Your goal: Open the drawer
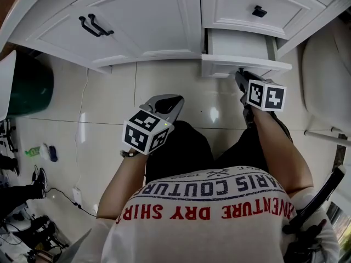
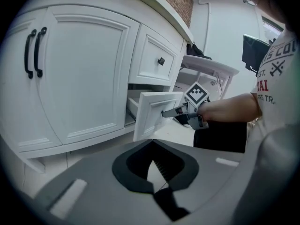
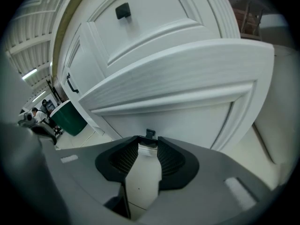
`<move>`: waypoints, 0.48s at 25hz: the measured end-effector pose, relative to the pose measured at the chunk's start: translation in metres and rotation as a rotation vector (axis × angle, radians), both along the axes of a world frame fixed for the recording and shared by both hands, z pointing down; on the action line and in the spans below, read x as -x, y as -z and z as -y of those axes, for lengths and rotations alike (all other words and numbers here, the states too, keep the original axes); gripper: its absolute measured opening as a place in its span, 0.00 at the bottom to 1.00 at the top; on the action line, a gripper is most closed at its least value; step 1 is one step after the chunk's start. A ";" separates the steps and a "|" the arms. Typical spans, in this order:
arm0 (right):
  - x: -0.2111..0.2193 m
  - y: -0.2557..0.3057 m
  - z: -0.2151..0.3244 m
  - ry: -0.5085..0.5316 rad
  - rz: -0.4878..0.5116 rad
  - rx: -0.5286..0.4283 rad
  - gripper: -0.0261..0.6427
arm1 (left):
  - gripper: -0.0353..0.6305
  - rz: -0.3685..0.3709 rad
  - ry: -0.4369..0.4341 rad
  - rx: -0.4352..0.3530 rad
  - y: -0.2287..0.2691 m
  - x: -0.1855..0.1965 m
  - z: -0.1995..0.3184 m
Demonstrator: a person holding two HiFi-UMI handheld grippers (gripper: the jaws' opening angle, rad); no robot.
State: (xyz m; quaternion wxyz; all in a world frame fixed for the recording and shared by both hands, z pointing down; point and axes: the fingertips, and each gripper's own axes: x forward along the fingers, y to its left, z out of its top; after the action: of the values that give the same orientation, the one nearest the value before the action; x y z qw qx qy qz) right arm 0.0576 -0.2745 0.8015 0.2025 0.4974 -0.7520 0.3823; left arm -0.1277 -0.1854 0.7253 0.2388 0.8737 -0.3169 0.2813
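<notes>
My right gripper [image 3: 148,143] is clamped on the small black square knob [image 3: 150,134] at the front of the lower white panelled drawer [image 1: 244,64], with a ribbed pad against each side of the knob. The drawer stands partly pulled out of the white wooden cabinet [image 1: 137,53], its front out over the pale glossy floor tiles [image 1: 164,84]. Above it, the upper white drawer [image 1: 258,1] with its own black knob [image 1: 259,11] is shut. To the left, the cabinet doors with two black bar handles [image 1: 96,25] are shut as well. My left gripper [image 1: 176,99] hovers over the floor, well apart from the drawer, with its jaws together at the tips and nothing between them.
</notes>
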 end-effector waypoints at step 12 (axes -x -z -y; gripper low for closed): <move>0.007 -0.002 -0.075 0.084 0.024 0.076 0.23 | 0.04 0.002 -0.035 0.004 -0.015 -0.012 0.001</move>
State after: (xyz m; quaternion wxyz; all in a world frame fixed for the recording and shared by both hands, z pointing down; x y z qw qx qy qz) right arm 0.0504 -0.1997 0.8035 0.2282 0.4529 -0.7593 0.4078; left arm -0.1162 -0.1868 0.7400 0.2354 0.8783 -0.3013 0.2870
